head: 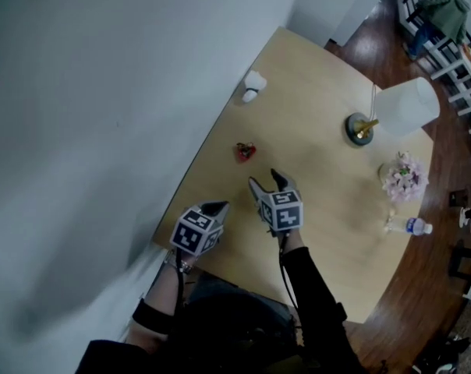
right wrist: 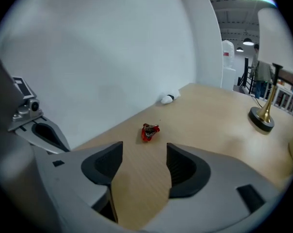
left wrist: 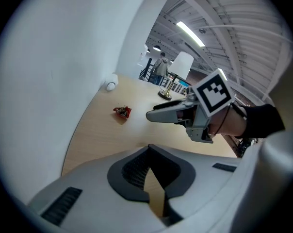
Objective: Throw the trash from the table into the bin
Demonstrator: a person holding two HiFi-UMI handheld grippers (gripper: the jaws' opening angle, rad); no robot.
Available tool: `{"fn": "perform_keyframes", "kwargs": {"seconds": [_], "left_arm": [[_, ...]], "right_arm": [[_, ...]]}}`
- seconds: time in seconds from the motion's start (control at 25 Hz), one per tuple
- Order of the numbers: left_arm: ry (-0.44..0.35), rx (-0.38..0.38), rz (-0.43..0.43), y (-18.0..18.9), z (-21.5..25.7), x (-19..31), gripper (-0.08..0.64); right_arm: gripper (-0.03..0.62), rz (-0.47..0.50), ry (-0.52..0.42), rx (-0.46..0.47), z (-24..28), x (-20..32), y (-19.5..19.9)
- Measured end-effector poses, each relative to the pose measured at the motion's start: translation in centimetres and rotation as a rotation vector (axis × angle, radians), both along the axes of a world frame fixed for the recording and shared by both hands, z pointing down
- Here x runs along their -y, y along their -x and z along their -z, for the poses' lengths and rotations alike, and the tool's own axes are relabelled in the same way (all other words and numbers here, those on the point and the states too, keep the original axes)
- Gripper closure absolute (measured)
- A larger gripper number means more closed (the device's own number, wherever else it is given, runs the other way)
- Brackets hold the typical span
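Your right gripper (head: 265,179) hangs over the counter (head: 329,92) with its jaws spread wide and nothing between them. The red crumpled wrapper (head: 245,152) lies apart from its tips at about 11 o'clock in the head view. Your left gripper (head: 220,206), at its 8 o'clock near the counter's edge, has its jaws drawn together on nothing, while a white wad (head: 253,84) sits by the wall at the wrapper's 12 o'clock.

Large open hall with a home-like corner set up in it. Ribbed metal ceiling (left wrist: 234,47) with strip lights (left wrist: 190,34), white partition wall (head: 103,92), dark wood floor (head: 446,287). Pale wooden table (head: 321,139) holds domestic pieces: brass-stemmed lamp (head: 403,107), flowers (head: 405,176), water bottle (head: 411,226).
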State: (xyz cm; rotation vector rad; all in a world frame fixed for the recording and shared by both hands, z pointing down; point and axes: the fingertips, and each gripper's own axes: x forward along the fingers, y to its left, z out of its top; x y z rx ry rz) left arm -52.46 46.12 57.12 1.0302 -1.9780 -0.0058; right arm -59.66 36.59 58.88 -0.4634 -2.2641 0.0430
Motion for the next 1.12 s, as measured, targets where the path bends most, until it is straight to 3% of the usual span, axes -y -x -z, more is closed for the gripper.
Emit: {"fn": "perform_keyframes", "kwargs": {"seconds": [0.32,0.56,0.92,1.12], "left_arm": [[0.007,-0.023,0.001,0.5,-1.3,-1.9,0.557],[0.016,-0.017,-0.010,0.4,-1.4,-2.1,0.558],[0.023,-0.032,-0.032,-0.8,-0.8,-1.5,0.558],[0.032,-0.011,-0.045,-1.2,-0.4,-1.1,0.557]], "right_arm": [[0.291,0.008,-0.088,-0.002,-4.1,-1.9,7.4],[0.296,0.033,-0.134,-0.029,-6.0,-2.9,8.1],[0.495,-0.016,-0.099,-0.036,-5.0,-2.4,8.0],[0.537,-0.028,-0.053,-0.028,-4.2,-2.0,6.9]]}}
